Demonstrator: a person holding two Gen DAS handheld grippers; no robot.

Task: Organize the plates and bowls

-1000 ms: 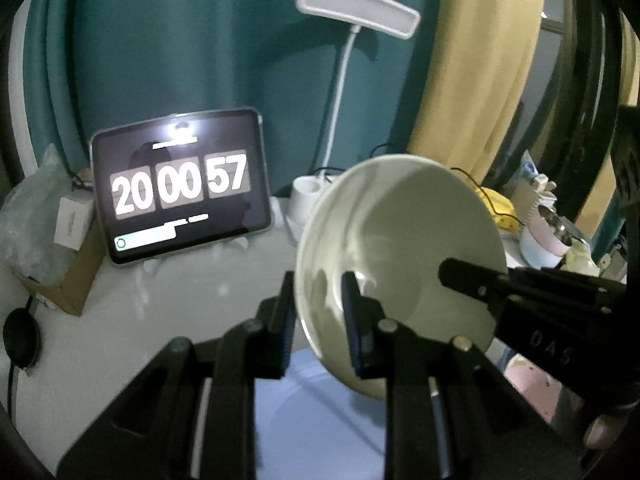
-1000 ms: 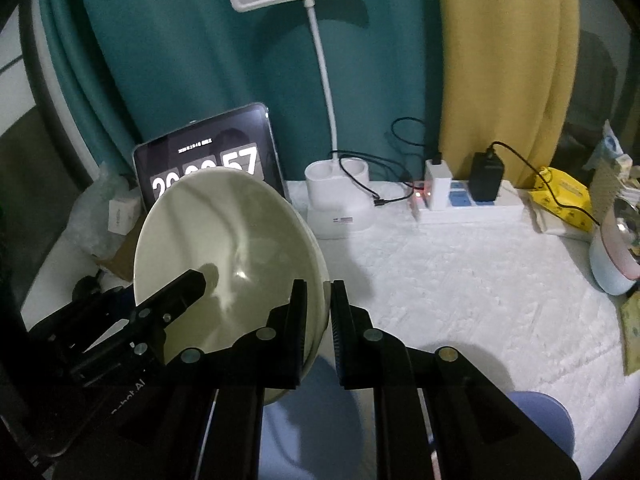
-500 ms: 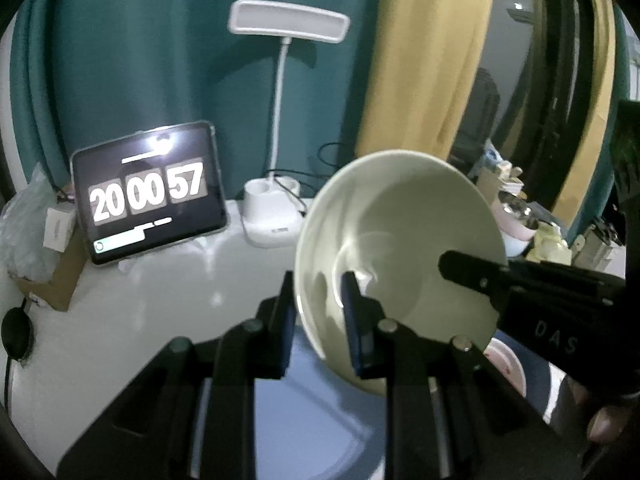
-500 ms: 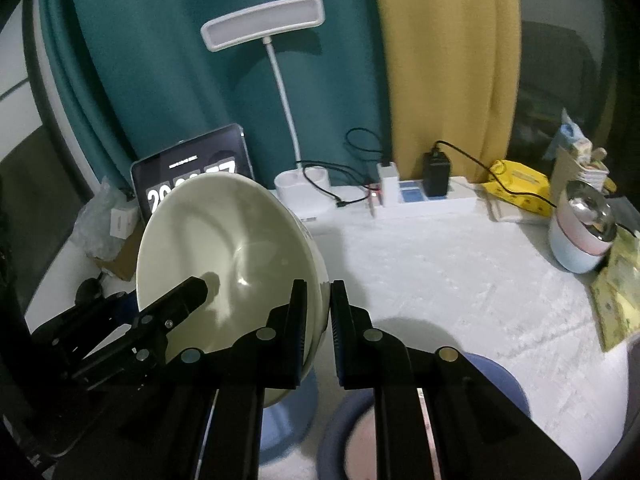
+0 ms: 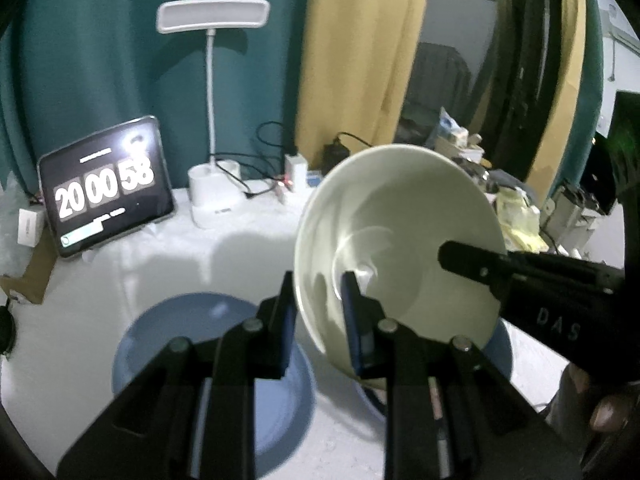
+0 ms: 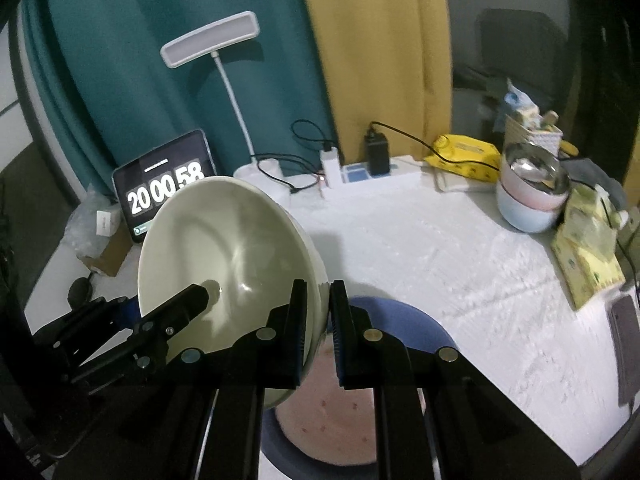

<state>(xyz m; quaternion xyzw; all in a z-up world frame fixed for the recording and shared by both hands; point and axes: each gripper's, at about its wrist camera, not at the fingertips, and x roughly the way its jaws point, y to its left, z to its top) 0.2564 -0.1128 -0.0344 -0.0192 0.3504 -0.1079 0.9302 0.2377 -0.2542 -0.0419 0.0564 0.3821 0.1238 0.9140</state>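
Both claws, left claw (image 5: pixel 318 312) and right claw (image 6: pixel 318 316), clenching opposite rims of a tilted cream bowl (image 5: pixel 400 248), carrying it above blue plates (image 5: pixel 168 344) on the white bench (image 6: pixel 460 264), risking a slip if either pinch loosens.

Cream bowl (image 6: pixel 224 256) between black gripper fingers (image 6: pixel 296 332). Blue plate (image 5: pixel 168 344) left of left claw. Pink plate with red speckles (image 6: pixel 340 412) on blue plate (image 6: pixel 404 316), below right claw. Teal curtain (image 6: pixel 160 40), mustard curtain (image 6: pixel 372 40), white tablecloth (image 6: pixel 440 248) beyond.
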